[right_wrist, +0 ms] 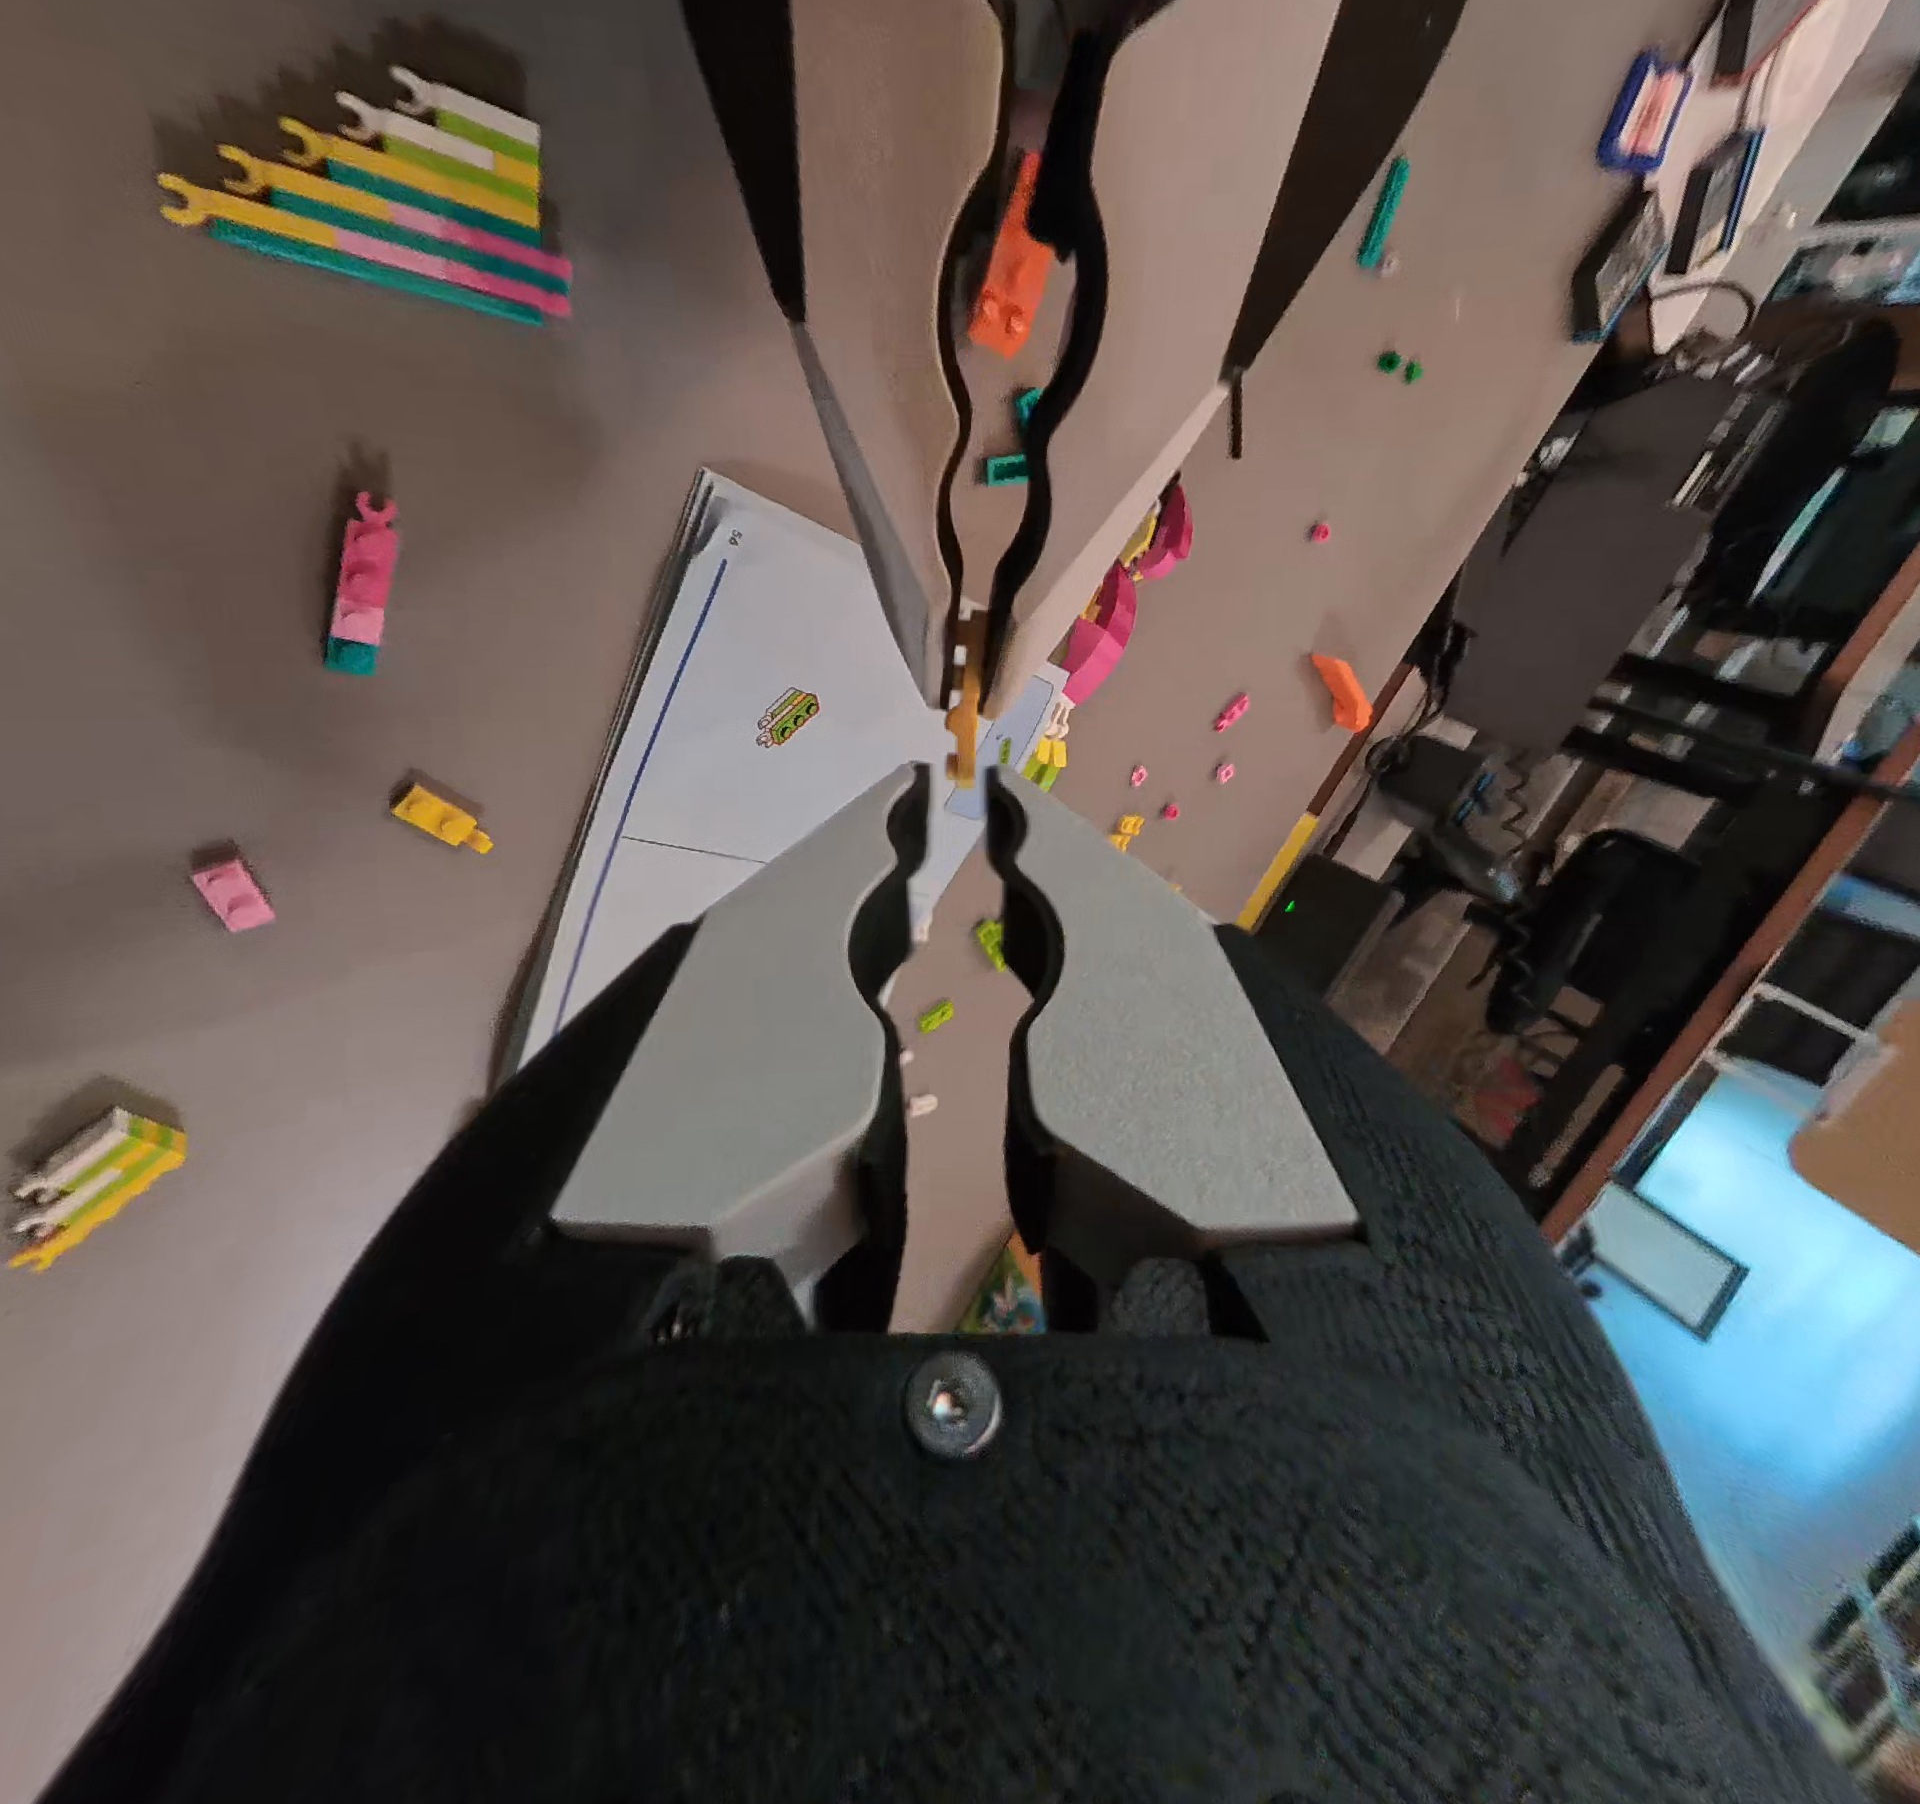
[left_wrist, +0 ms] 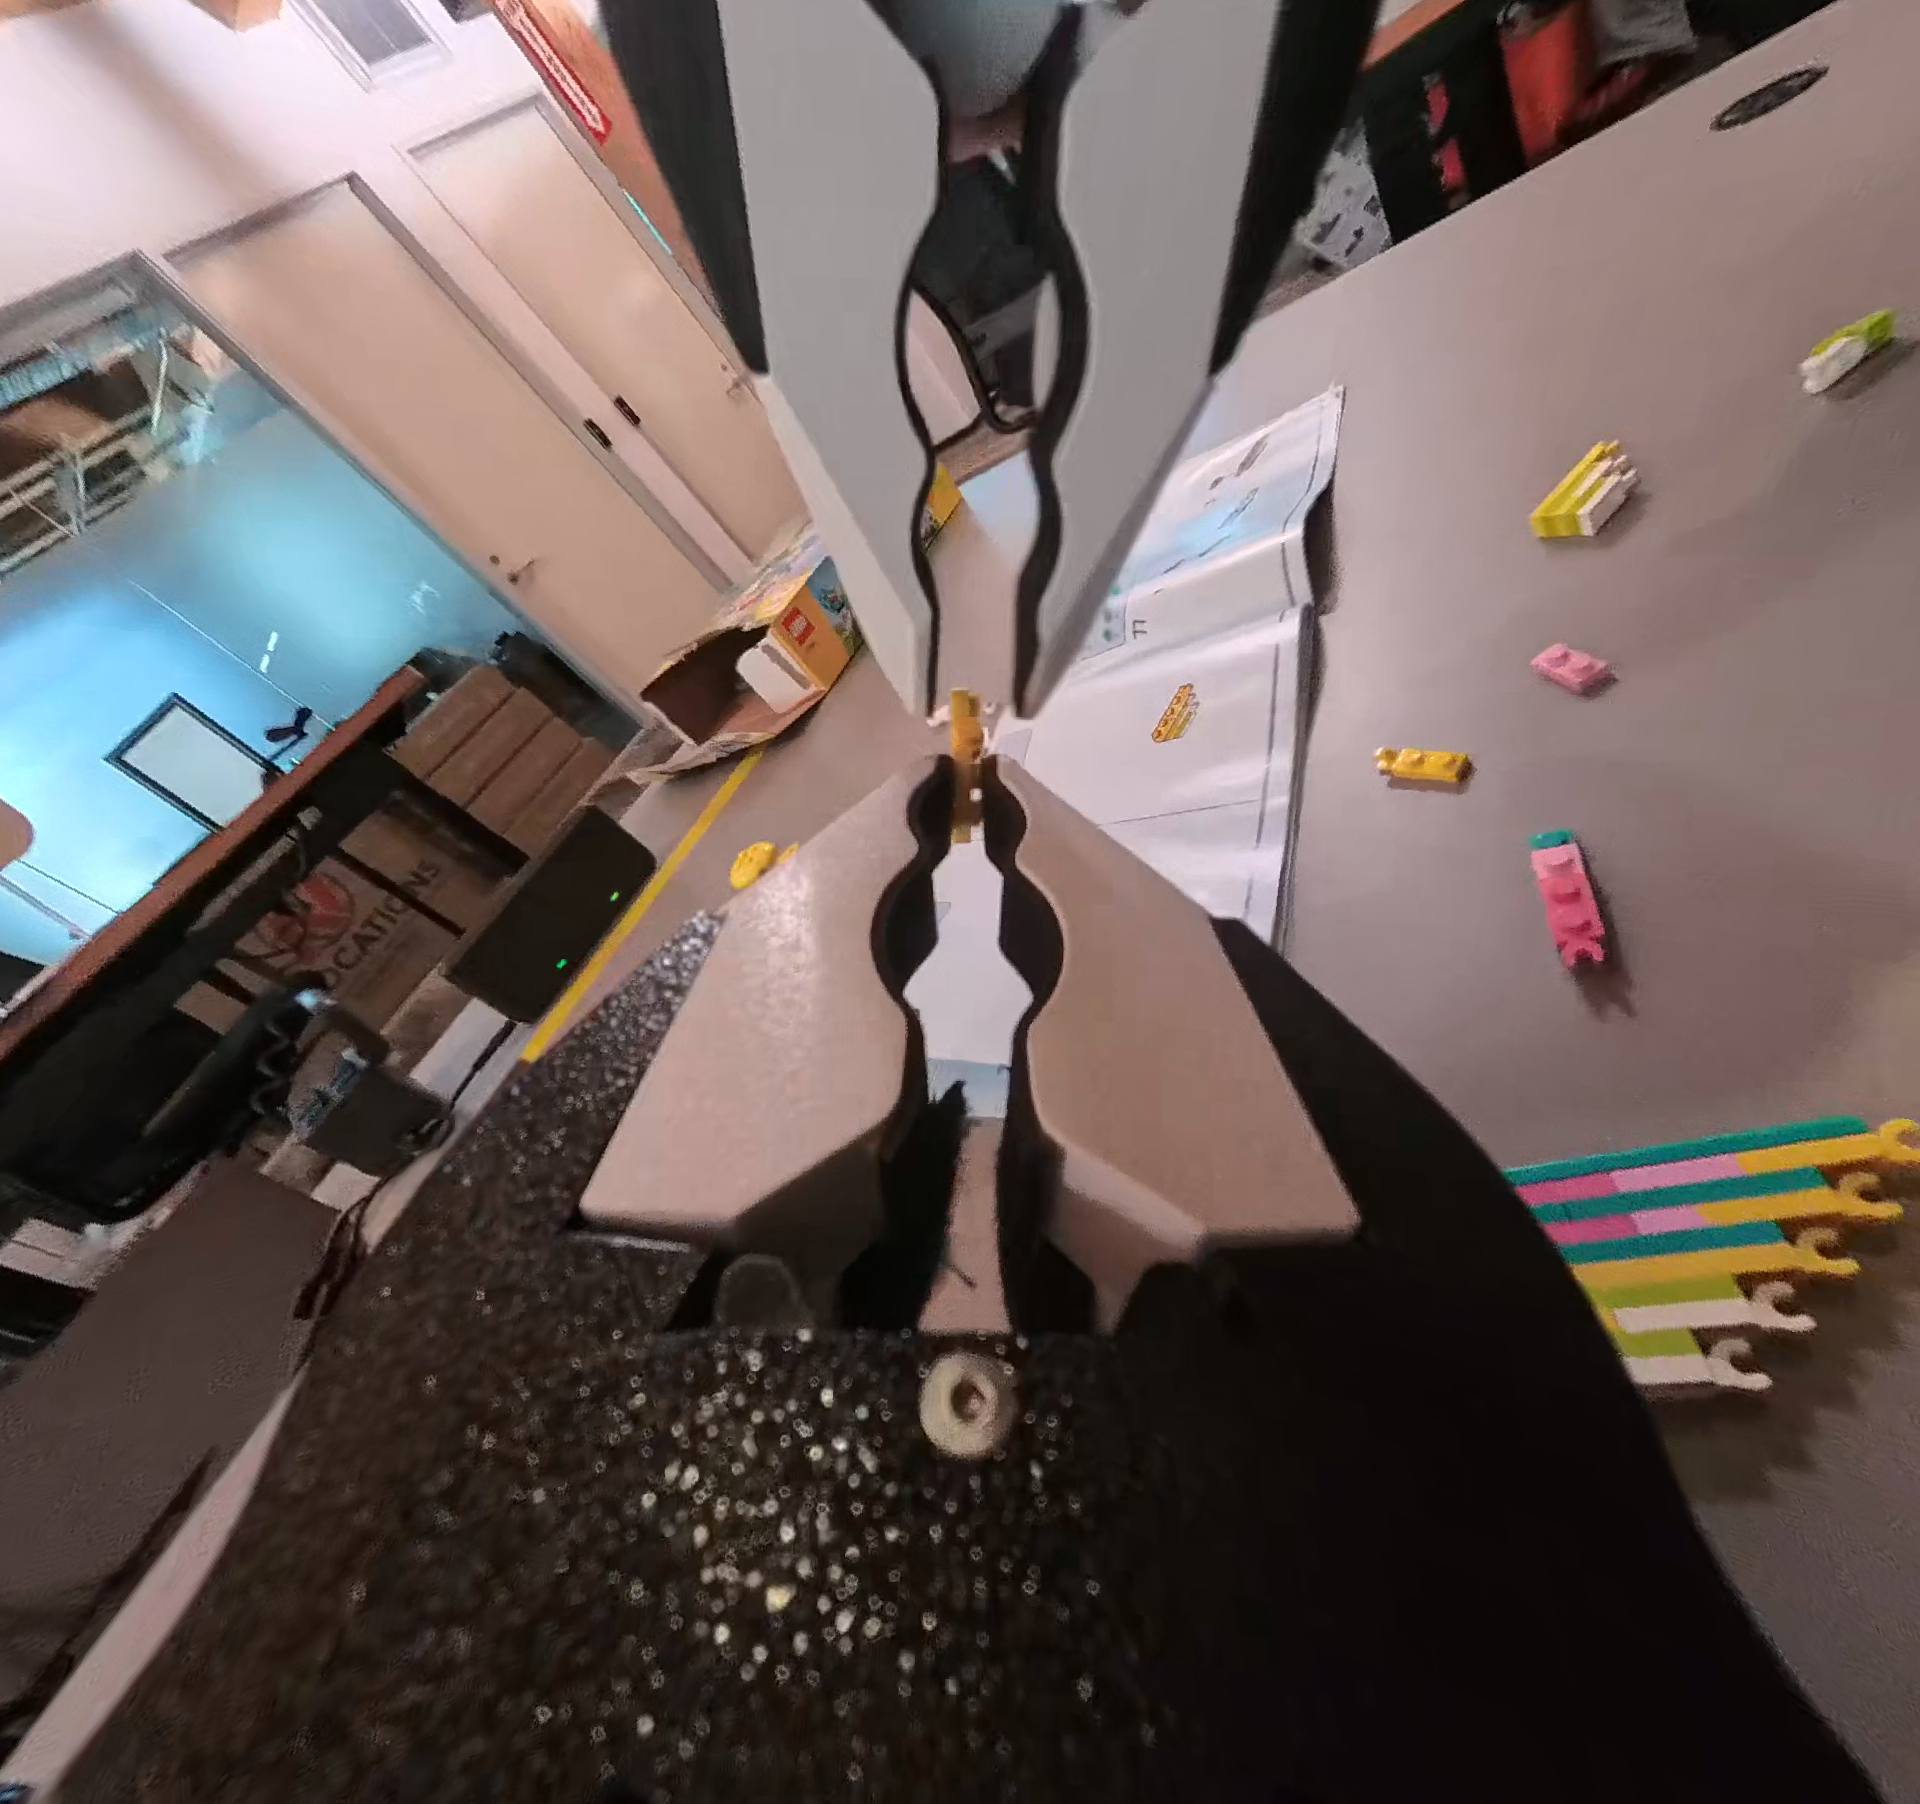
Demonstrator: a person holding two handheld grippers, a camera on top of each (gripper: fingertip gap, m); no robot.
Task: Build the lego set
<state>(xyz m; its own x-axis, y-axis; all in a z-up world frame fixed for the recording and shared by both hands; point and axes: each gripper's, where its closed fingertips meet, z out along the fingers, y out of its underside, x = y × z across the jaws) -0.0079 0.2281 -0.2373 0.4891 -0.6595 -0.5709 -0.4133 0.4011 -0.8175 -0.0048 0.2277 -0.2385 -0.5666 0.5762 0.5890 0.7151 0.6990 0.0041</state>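
Grey tabletop (left_wrist: pixel 1558 975) spreads under both grippers, an office with glass partition beyond it on the left. Left of the right gripper (right_wrist: pixel 954 783) lie a striped stack of long plates (right_wrist: pixel 384 196), a pink-and-teal piece (right_wrist: pixel 358 585) and a pink plate (right_wrist: pixel 234 887); the open instruction booklet (right_wrist: pixel 748 715) sits directly below the tips. The left gripper (left_wrist: pixel 964 767) is clamped on a small yellow plate (left_wrist: pixel 966 741), thin, studded and held edge-on between both sets of tips. The right gripper's jaws stand slightly parted with nothing between them, just short of the piece. Loose pink, orange and green pieces scatter to its right. Risk, as I judge it: the plate is pinched by a narrow edge, so a misaligned push could twist it free or drop it onto the booklet.
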